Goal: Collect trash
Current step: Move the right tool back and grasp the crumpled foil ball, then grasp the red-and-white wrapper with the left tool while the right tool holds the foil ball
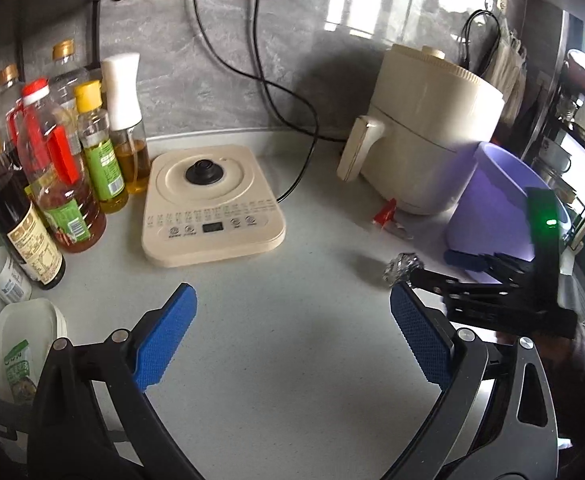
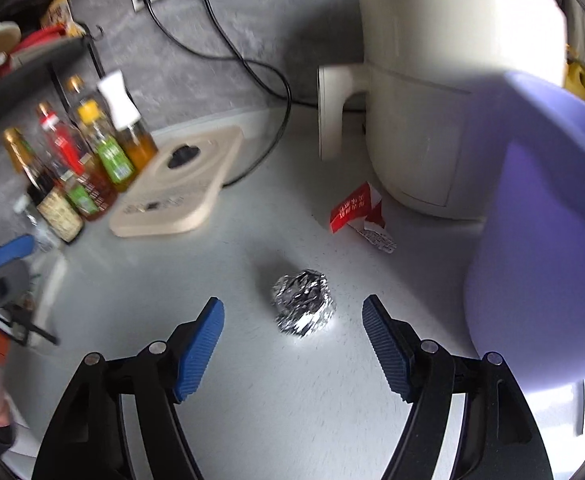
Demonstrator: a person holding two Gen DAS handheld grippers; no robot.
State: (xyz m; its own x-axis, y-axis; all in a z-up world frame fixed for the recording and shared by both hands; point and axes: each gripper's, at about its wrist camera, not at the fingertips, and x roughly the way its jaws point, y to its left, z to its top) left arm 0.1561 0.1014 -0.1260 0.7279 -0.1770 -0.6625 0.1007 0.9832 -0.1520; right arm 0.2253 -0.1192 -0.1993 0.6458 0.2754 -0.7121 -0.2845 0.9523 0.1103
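Observation:
A crumpled ball of silver foil [image 2: 303, 306] lies on the grey counter, just ahead of and between the tips of my open right gripper [image 2: 292, 314]. It also shows in the left wrist view [image 1: 402, 267], at the tip of the right gripper [image 1: 432, 276]. A torn red wrapper [image 2: 358, 212] lies beyond the foil, at the foot of the air fryer; it also shows in the left wrist view [image 1: 388, 213]. A purple bin [image 2: 540, 240] stands at the right; it also shows in the left wrist view [image 1: 500, 204]. My left gripper [image 1: 292, 312] is open and empty over bare counter.
A cream air fryer [image 1: 432, 128] stands at the back right. A cream kettle base [image 1: 212, 204] with a black cord sits mid-counter. Several oil and sauce bottles [image 1: 60, 168] line the left side. A white lidded container [image 1: 24, 344] lies at the near left.

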